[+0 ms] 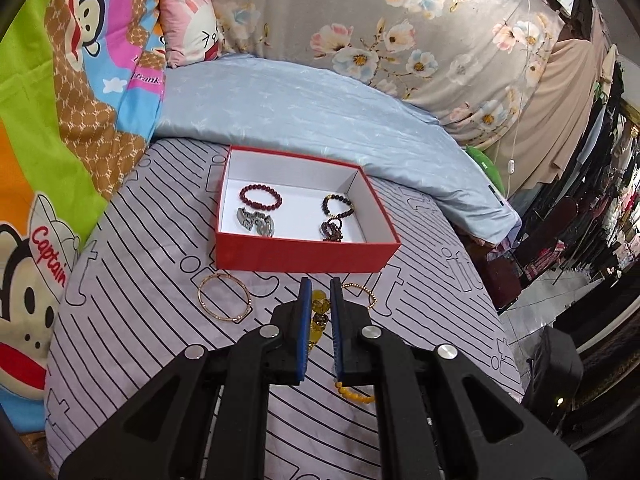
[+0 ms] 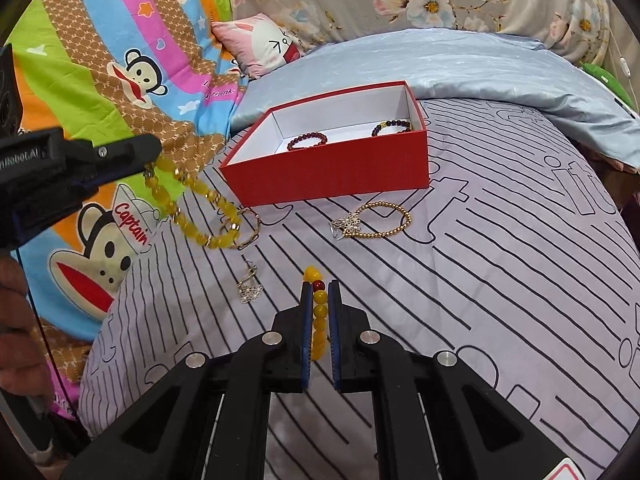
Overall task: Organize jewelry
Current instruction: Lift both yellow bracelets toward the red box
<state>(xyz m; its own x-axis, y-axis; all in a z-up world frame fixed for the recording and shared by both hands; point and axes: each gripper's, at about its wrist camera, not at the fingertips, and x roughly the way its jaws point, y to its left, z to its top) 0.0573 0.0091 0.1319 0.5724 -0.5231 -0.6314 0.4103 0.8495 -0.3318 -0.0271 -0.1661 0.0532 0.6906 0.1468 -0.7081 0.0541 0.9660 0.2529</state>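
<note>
Nearest the right wrist camera, the right gripper [image 2: 320, 285] is clamped on a yellow bead bracelet [image 2: 319, 320], whose beads run between its blue pads, one dark red bead near the tips. The left gripper [image 1: 321, 282] is closed on a translucent yellow bead necklace [image 2: 188, 204]; in the right wrist view the strand hangs from its fingertips down to the striped bedsheet [image 2: 500, 280], short of the red box [image 2: 332, 178]. Just before the box lie a thin gold bangle [image 1: 224, 300] toward its left corner and a gold bead bracelet [image 2: 384, 220] with a silver snowflake charm [image 2: 346, 226] toward its right; a small silver pendant [image 2: 249, 286] lies nearer the camera. Inside the box, on its white floor: a dark red bead bracelet [image 1: 261, 197] and grey metal pieces [image 1: 258, 222] at left, a dark bead bracelet [image 1: 339, 205] and a dark bead cluster [image 1: 332, 231] at right. Beyond the box lies a pale blue quilt [image 1: 320, 108].
</note>
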